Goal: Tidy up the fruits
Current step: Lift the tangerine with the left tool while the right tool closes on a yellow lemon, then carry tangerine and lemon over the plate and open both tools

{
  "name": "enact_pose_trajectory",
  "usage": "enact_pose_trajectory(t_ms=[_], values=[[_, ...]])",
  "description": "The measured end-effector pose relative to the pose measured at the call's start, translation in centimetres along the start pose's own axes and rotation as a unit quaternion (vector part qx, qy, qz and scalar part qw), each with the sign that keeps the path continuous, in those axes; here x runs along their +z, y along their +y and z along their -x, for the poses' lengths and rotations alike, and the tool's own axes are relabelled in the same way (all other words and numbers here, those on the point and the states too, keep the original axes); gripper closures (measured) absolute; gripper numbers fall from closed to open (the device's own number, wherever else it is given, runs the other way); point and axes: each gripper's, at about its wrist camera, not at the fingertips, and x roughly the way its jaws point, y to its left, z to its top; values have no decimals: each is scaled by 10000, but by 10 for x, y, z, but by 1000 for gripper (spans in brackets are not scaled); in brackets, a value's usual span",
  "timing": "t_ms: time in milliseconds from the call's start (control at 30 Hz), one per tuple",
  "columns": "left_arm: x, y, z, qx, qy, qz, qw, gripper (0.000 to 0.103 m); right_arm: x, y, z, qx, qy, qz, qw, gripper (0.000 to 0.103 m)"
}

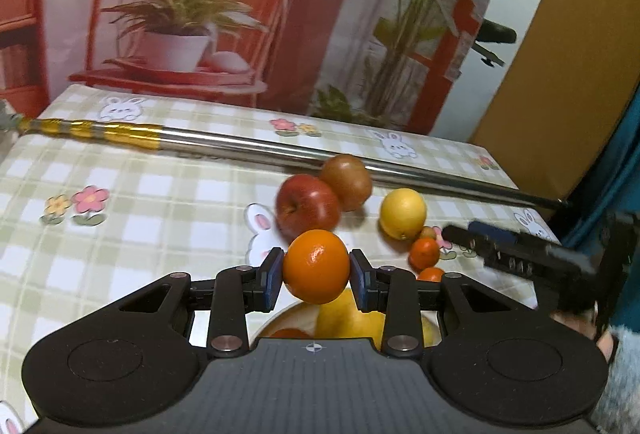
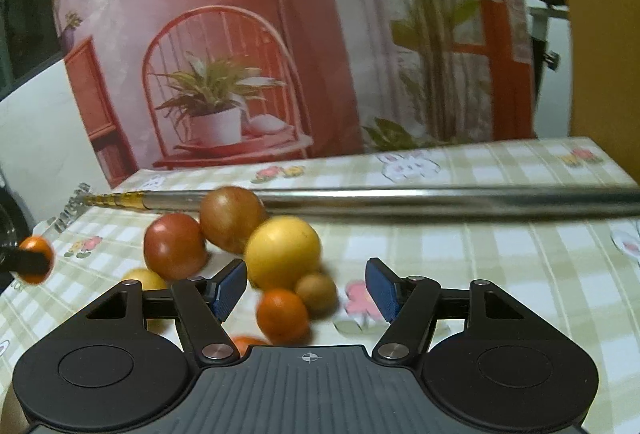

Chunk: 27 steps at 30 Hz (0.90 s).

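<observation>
My left gripper (image 1: pixel 316 276) is shut on an orange (image 1: pixel 316 266), held above yellow fruit (image 1: pixel 348 318) partly hidden below it. Beyond lie a red apple (image 1: pixel 306 208), a brownish apple (image 1: pixel 347 176), a yellow lemon-like fruit (image 1: pixel 403 213) and small tangerines (image 1: pixel 424 253). In the right wrist view my right gripper (image 2: pixel 305 288) is open, just in front of a small tangerine (image 2: pixel 282 314), a small brown fruit (image 2: pixel 317 292) and the yellow fruit (image 2: pixel 282 252). The red apple (image 2: pixel 174 245) and brownish apple (image 2: pixel 231 218) sit behind. The held orange (image 2: pixel 35 259) shows at far left.
A long metal pole (image 1: pixel 280 150) with a gold end lies across the checked tablecloth (image 1: pixel 140 202) behind the fruit, also the pole (image 2: pixel 440 198) in the right wrist view. A printed backdrop stands behind the table. A person's sleeve (image 1: pixel 620 374) is at the right edge.
</observation>
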Motion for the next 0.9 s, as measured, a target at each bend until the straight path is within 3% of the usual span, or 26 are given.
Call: enact_pose_trajectory(t_ms=[433, 533, 700, 900], values=[[-30, 25, 17, -118, 46, 462, 9989, 66, 23, 31, -76, -108, 943, 745, 9927, 42], [-33, 27, 16, -162, 51, 501, 9986, 66, 22, 34, -83, -198, 1057, 781, 9911, 47], [-38, 26, 17, -196, 38, 480, 9987, 66, 22, 37, -81, -271, 1084, 726, 9911, 48], [-43, 22, 21, -221, 51, 413, 9989, 66, 30, 46, -51, -122, 727, 588, 9955, 48]])
